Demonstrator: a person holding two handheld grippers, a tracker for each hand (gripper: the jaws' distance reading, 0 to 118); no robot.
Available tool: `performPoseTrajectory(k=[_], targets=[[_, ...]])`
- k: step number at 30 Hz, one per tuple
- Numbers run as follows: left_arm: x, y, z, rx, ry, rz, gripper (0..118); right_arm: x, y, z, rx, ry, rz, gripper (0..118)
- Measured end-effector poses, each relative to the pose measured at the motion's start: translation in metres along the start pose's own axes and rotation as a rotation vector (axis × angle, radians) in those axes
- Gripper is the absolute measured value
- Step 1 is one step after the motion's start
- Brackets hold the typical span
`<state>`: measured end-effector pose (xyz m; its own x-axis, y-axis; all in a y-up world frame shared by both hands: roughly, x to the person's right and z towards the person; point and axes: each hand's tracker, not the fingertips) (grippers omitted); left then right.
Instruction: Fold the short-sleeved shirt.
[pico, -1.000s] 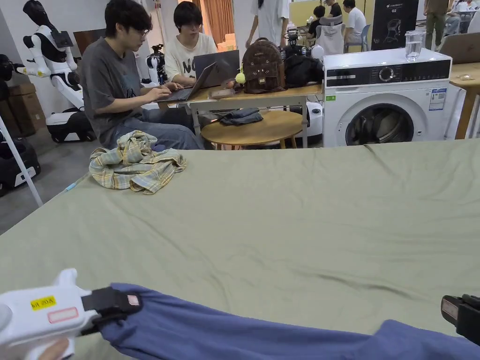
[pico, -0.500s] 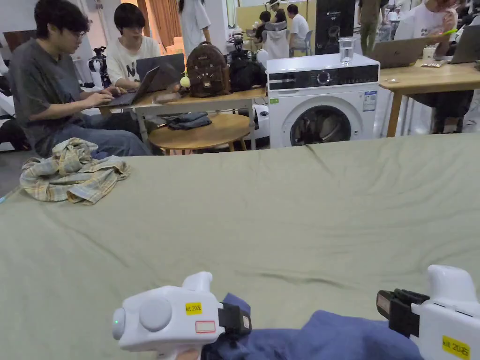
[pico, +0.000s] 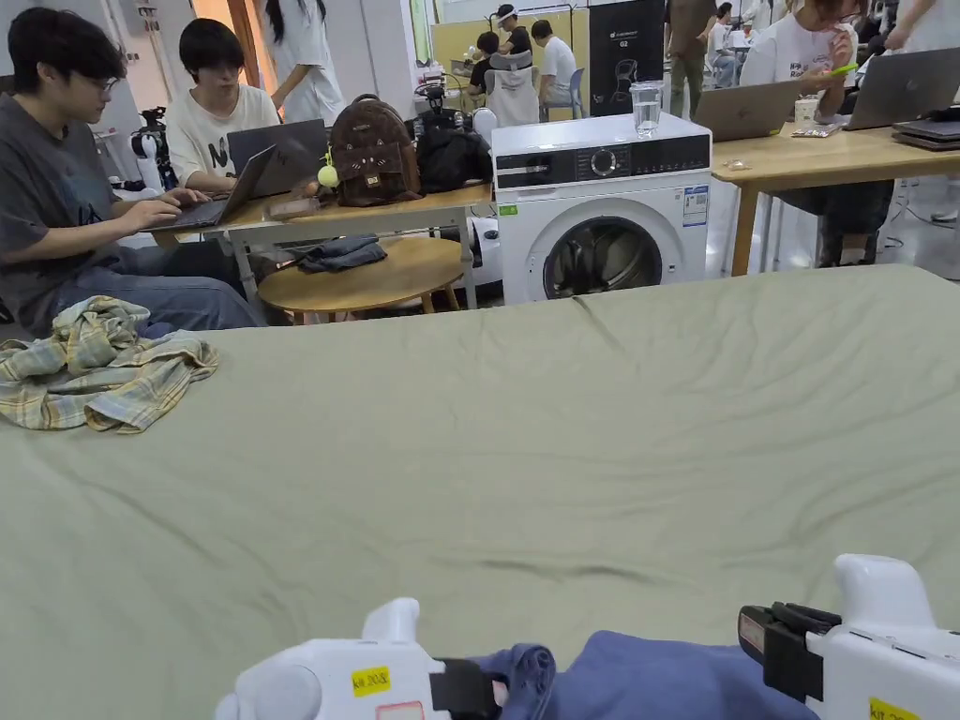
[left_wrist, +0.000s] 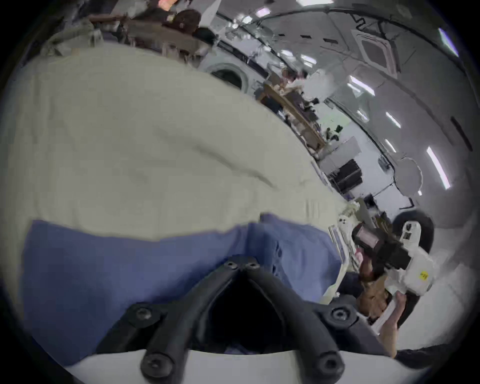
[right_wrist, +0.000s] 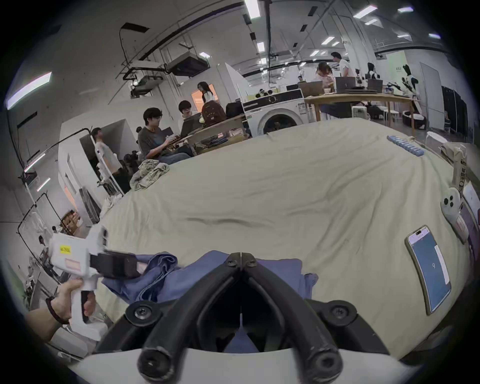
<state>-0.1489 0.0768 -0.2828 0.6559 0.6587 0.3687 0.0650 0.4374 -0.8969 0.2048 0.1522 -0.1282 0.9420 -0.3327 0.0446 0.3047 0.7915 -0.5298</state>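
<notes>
Blue shirt (pico: 656, 680) lies bunched at the near edge of the green-sheeted bed (pico: 562, 450), between the two claws. Left claw (left_wrist: 241, 265) has its jaws pressed tip to tip, with blue cloth running under and behind them; in the right gripper view its black jaws are sunk into a rolled fold of the shirt, so it is clenched on the cloth. Right claw (right_wrist: 241, 259) also has its jaws closed together, the tips meeting over the shirt and a strip of blue cloth showing between the jaw arms lower down; whether both jaws truly pinch the cloth I cannot tell for sure. A hand (right_wrist: 72, 298) holds the left tool by its white grip.

Toward the far left corner of the bed sits a crumpled plaid shirt (pico: 98, 366). A phone (right_wrist: 428, 269) lies flat near the right edge. Beyond the far edge stands a washing machine (pico: 600, 211).
</notes>
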Motion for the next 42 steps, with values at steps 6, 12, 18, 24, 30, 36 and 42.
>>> performPoseTrajectory(k=[6,12,18,24,30,36,42], targets=[[0.020,-0.012,-0.003,0.041,0.047,-0.021,0,-0.006,-0.006,-0.007,-0.032,0.020,-0.013,0],[-0.009,-0.002,0.098,0.256,-0.017,-0.001,55,-0.009,-0.006,-0.014,-0.050,0.024,0.006,0],[-0.081,-0.008,0.167,0.323,0.071,0.131,57,-0.009,-0.008,-0.018,-0.066,0.035,-0.009,0],[-0.126,-0.029,0.123,0.300,-0.132,0.340,57,-0.009,-0.010,-0.020,-0.082,0.038,-0.020,0],[-0.110,-0.040,0.067,0.211,-0.183,0.389,13,-0.002,-0.008,-0.010,-0.080,-0.003,-0.006,0],[-0.103,-0.030,0.118,0.297,-0.198,0.382,11,0.005,-0.004,-0.009,-0.070,-0.008,-0.034,0],[-0.059,-0.021,0.230,0.398,0.104,0.258,10,0.000,-0.001,-0.018,-0.059,0.040,-0.048,0]])
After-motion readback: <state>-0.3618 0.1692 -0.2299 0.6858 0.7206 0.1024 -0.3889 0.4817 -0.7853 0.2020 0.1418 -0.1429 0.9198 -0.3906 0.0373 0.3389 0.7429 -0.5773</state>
